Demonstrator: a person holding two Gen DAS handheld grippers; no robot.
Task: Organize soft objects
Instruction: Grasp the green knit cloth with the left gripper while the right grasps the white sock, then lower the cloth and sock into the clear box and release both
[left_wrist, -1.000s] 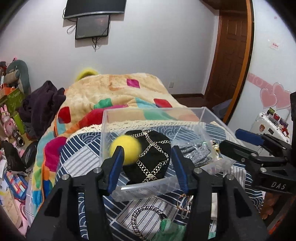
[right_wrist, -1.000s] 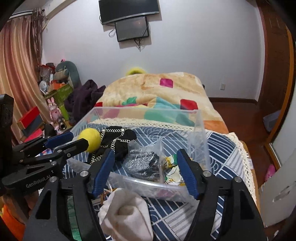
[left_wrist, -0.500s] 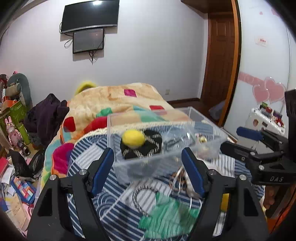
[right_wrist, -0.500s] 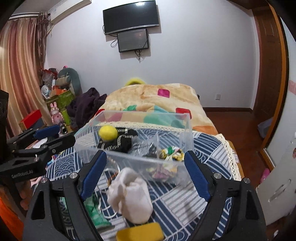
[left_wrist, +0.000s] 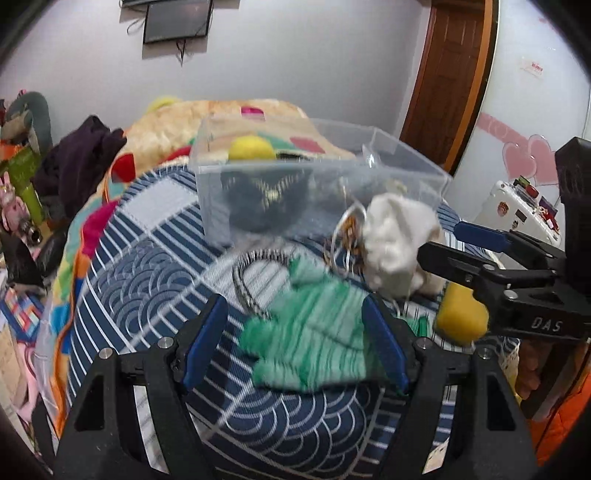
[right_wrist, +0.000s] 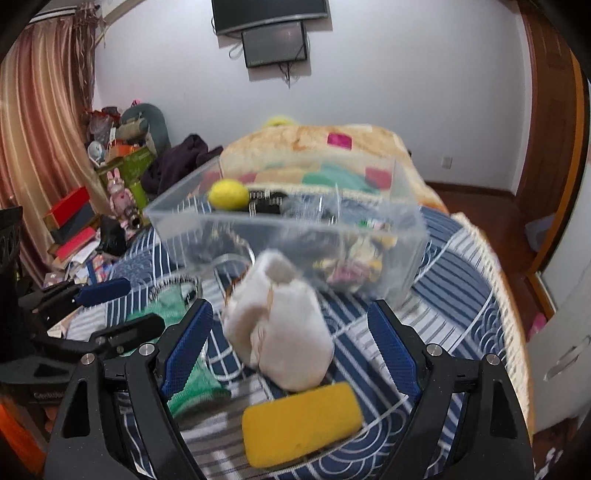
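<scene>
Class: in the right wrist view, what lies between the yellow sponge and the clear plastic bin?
The white sock bundle sits between the yellow sponge and the clear plastic bin, on the striped blanket.

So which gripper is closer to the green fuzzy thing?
Left. The left gripper hangs open right over the green fuzzy thing, which sits between its fingers. The right gripper is off to the side, open around the white fluffy lump.
</scene>
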